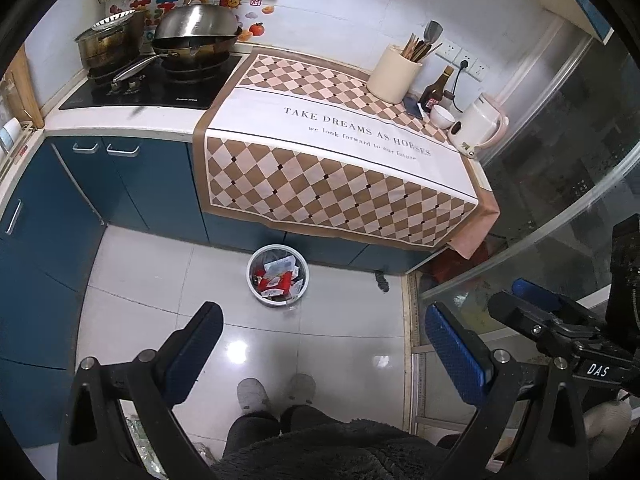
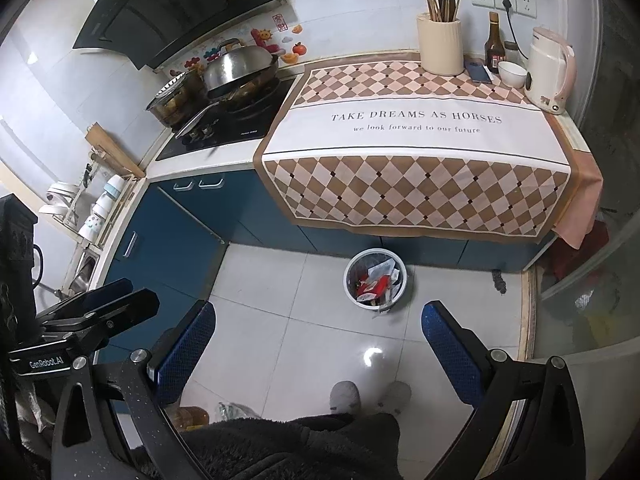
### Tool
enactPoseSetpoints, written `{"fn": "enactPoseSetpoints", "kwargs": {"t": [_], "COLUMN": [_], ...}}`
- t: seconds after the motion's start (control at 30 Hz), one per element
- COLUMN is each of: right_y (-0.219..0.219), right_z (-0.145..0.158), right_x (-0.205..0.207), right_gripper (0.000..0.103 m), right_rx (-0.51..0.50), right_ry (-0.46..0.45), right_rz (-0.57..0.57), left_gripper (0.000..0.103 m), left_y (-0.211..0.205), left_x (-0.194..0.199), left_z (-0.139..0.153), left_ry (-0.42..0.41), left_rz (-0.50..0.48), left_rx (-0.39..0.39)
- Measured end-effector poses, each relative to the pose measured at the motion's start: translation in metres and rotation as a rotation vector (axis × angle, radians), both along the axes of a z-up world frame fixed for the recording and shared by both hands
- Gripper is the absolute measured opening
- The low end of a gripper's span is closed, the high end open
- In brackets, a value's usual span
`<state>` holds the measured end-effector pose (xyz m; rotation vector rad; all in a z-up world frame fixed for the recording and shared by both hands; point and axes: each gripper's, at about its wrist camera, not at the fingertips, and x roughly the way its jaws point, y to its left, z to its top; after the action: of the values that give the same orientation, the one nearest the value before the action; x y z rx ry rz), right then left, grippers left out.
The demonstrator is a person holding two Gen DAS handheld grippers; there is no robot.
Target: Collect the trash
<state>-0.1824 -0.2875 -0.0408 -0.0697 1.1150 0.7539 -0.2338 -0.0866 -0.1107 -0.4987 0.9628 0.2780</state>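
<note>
So both grippers were just hanging out up high, well back from the counter and empty. The left gripper [image 1: 324,340] had its fingers spread wide with nothing between them, and the right gripper [image 2: 318,338] was the same, wide apart and holding nothing. The trash itself was sitting in a small white bin [image 1: 278,274] on the floor, tucked right up against the blue cabinets [image 1: 132,184] below the overhang of the checkered cloth [image 1: 340,152], which makes sense as the spot where scraps get swept off the tabletop. It looked pretty full of red and white wrappers [image 2: 374,282], with a scrap or two that seemed to poke over the near rim, though that's too small to call. The cloth-covered tabletop was bare in the middle; the utensil holder [image 2: 439,46], bottle [image 2: 493,44], bowl [image 2: 512,74] and kettle [image 2: 548,70] were all pushed to the back by the wall sockets, I'd guess to keep the work area free. The person's slippers [image 1: 276,392] were planted square facing the bin. My read: this was either the very start or the very end, since no loose trash showed on the cloth. There was a small dark thing [image 1: 382,280] on the floor near the cabinet base, couldn't tell what.
</note>
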Motion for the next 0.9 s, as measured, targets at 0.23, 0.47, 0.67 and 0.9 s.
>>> {"fn": "enactPoseSetpoints", "kwargs": {"t": [0.23, 0.47, 0.67, 0.9], "right_y": [-0.001, -0.002, -0.006, -0.005], "right_z": [-0.002, -0.004, -0.006, -0.013], "right_x": [-0.003, -0.005, -0.008, -0.015], "right_gripper": [0.103, 0.103, 0.103, 0.103], "right_rx": [0.006, 0.006, 0.006, 0.008], "right_ry": [0.006, 0.016, 0.025, 0.045], "right_rz": [0.001, -0.005, -0.009, -0.012], "left_gripper": [0.103, 0.103, 0.103, 0.103], "left_y": [-0.004, -0.006, -0.008, -0.011], "left_x": [-0.002, -0.002, -0.003, -0.003], "left_z": [0.001, -0.003, -0.005, -0.006], "left_ry": [-0.004, 0.005, 0.012, 0.026], "left_rz": [-0.004, -0.007, -0.023, -0.041], "left_rx": [-0.006, -0.019, -0.026, -0.02]}}
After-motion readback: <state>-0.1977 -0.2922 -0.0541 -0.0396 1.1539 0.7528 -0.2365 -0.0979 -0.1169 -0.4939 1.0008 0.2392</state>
